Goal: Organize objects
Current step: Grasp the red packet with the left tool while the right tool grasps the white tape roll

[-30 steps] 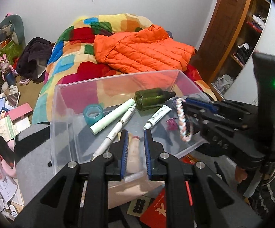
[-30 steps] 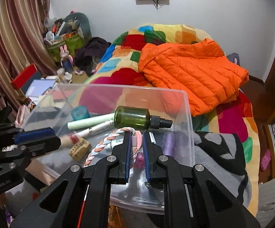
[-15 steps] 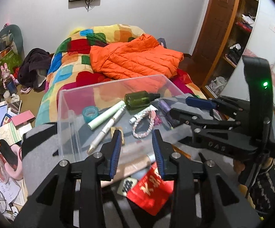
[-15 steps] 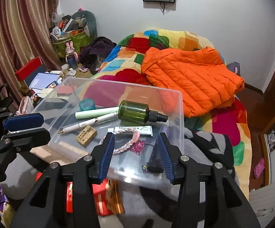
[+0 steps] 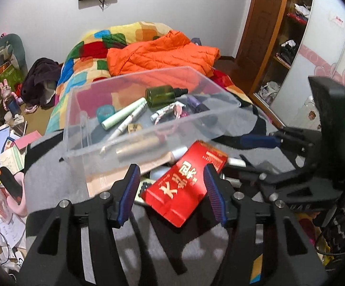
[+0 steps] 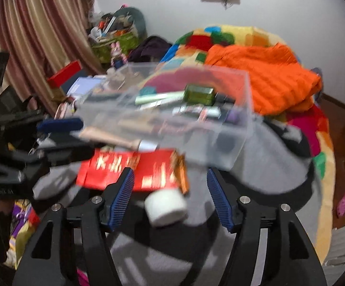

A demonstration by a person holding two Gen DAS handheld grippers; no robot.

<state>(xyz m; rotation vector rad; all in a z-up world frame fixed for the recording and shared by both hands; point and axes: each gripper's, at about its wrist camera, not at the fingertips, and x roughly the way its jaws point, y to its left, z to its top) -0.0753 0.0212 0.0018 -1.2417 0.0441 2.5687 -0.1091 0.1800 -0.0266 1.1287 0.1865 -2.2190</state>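
In front of the clear bin [image 5: 148, 128], the red packet [image 5: 184, 186] lies flat, long axis diagonal. Left gripper [image 5: 172, 195] and right gripper [image 6: 170, 197]: jaws wide, empty.

red packet [image 5: 186, 186]: gold Chinese characters (upside down), possibly "红包" | rest unreadable

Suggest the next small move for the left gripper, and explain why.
Probably lower the open left gripper onto the flat red packet with gold characters: it lies outside the clear plastic box, framed between the spread jaws.
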